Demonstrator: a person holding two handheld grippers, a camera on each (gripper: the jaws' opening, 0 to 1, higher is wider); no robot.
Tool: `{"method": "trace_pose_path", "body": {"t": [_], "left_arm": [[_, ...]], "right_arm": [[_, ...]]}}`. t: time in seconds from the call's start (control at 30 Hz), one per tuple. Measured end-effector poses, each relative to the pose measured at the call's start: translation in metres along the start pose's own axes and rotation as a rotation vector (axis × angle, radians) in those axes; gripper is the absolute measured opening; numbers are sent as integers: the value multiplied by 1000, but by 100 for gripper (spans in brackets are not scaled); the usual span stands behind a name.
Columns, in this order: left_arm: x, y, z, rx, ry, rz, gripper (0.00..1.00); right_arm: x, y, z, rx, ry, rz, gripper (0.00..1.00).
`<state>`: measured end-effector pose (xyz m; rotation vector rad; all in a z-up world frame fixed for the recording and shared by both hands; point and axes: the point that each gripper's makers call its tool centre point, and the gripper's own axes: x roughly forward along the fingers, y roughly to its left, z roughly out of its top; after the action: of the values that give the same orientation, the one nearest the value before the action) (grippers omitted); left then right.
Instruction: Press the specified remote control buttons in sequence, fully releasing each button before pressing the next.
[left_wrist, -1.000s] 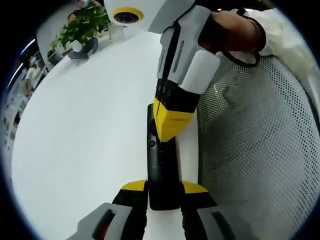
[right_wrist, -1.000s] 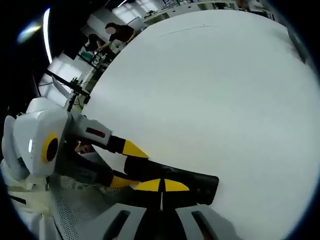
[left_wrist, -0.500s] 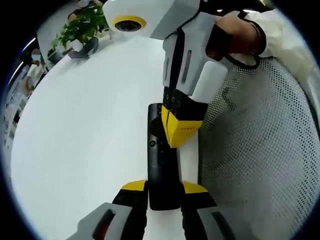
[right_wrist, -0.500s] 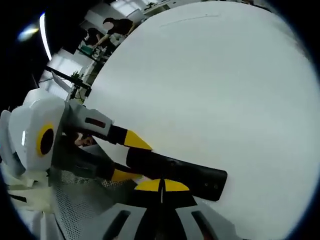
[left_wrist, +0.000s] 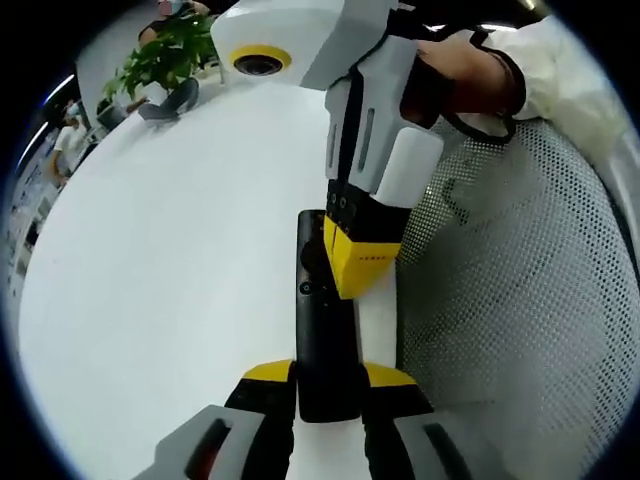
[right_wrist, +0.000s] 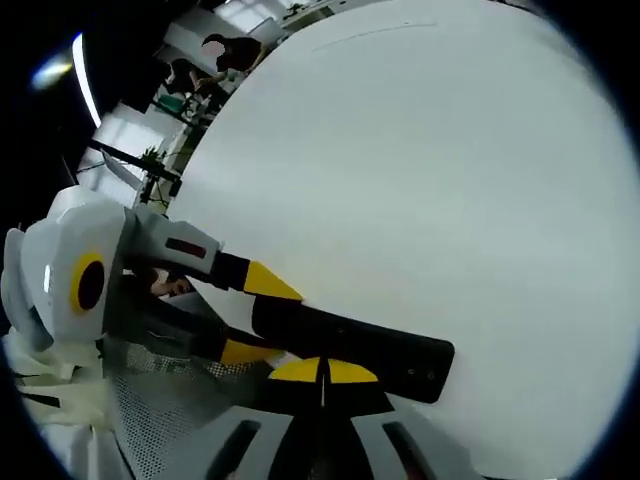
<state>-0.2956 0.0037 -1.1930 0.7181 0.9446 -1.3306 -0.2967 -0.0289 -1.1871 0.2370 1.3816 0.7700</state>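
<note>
A slim black remote (left_wrist: 322, 350) lies lengthwise on the white table (left_wrist: 170, 260), close to its edge. My left gripper (left_wrist: 327, 375) is shut on the remote's near end, a yellow jaw on each side. My right gripper (left_wrist: 355, 275) comes down from above, shut, its yellow tip over the remote's button area; I cannot tell if it touches. In the right gripper view the remote (right_wrist: 370, 345) runs across just beyond my shut right gripper (right_wrist: 322, 372), and the left gripper (right_wrist: 258, 318) grips its left end.
A white mesh chair (left_wrist: 520, 330) stands against the table edge on the right. A person's hand (left_wrist: 460, 75) holds the right gripper. A potted plant (left_wrist: 165, 55) sits at the far end. People (right_wrist: 225, 50) work in the background.
The right gripper's tip has drawn back up off the remote since a second ago, so more of the remote shows. The left gripper's hold is unchanged.
</note>
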Motion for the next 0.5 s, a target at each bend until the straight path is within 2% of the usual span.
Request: {"method": "trace_pose_path", "body": {"t": [0.07,0.23,0.33,0.47,0.5], "left_arm": [[0,1,1,-19,-11,-5,23],[1,0,2,5,-6,5,23],[0,0,2,3,-12,6,23],[0,1,1,-2,-25,8,23],[0,1,1,-3,-29,6,23]], "right_arm": [[0,0,0,8,2,10,0],[-1,2,-1,-22,6,-1,0],[-1,2,-1,15,13,16,0],[0,4,0,-23,14,7,0],[1,6,3,-23,-6,18,0]]}}
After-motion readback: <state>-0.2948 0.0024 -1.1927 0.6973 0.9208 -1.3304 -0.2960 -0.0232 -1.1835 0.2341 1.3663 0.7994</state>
